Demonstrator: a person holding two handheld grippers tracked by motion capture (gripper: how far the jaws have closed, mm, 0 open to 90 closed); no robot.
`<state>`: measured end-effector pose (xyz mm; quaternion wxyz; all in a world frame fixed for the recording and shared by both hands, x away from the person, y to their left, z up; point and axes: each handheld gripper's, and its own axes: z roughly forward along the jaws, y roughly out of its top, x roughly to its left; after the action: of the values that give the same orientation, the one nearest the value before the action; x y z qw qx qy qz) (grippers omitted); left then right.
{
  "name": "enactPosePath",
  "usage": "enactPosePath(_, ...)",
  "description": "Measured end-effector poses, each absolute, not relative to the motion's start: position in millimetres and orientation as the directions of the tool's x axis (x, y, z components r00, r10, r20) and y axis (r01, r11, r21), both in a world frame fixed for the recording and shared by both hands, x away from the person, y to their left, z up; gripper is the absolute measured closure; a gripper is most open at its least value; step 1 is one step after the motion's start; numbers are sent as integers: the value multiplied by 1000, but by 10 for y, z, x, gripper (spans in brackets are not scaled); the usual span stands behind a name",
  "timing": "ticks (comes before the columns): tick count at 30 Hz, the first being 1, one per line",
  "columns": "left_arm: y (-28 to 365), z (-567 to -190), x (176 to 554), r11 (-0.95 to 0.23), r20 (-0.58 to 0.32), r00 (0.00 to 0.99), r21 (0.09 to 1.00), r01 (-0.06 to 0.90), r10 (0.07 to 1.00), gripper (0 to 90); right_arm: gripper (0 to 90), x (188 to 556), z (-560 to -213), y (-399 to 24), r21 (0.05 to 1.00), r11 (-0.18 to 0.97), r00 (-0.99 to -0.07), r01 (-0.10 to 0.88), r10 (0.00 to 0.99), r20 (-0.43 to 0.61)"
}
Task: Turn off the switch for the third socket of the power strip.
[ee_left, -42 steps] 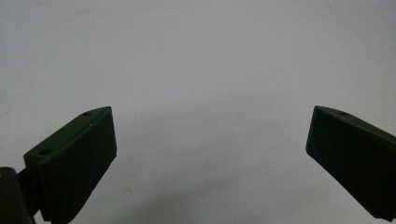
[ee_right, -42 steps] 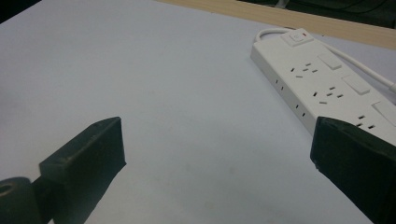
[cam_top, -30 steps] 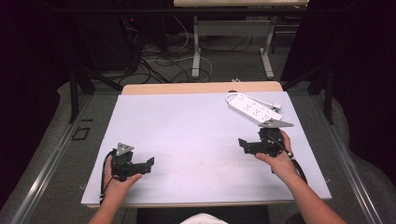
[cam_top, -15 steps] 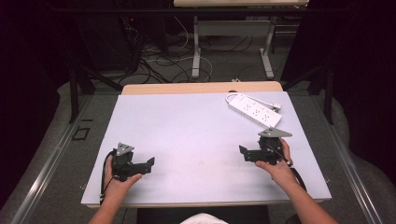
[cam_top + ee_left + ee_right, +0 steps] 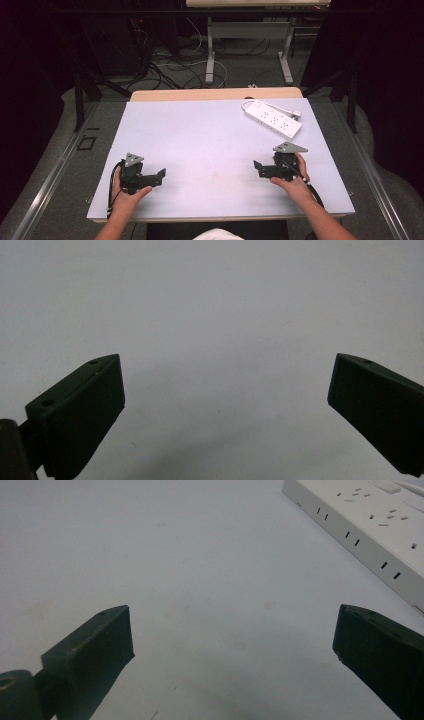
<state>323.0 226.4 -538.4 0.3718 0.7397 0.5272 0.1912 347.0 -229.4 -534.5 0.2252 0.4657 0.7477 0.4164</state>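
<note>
A white power strip [image 5: 272,119] with its white cord lies flat at the back right of the white table [image 5: 210,140]. In the right gripper view the power strip [image 5: 370,525] sits at the upper right, well ahead of the jaws. My right gripper [image 5: 258,169] rests near the table's front right, held by a hand and pointing left. It is open [image 5: 232,635] with bare table between its jaws. My left gripper [image 5: 160,176] rests near the front left, pointing right. It is also open [image 5: 225,390] over bare table.
A wooden strip [image 5: 215,94] runs along the table's far edge. Beyond it are a table frame's legs [image 5: 210,55] and cables on the floor [image 5: 170,62]. The room around the table is dark.
My right gripper has moved toward the table's front edge and slightly left, away from the power strip. The left gripper has stayed put.
</note>
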Motion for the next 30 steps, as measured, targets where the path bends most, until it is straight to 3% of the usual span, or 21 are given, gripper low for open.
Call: enactPosePath(30, 2264, -5379, 3239, -166, -114, 371, 749, 642, 922, 17, 24, 3483, -5485, -2193, 799, 271, -507, 537, 860, 49)
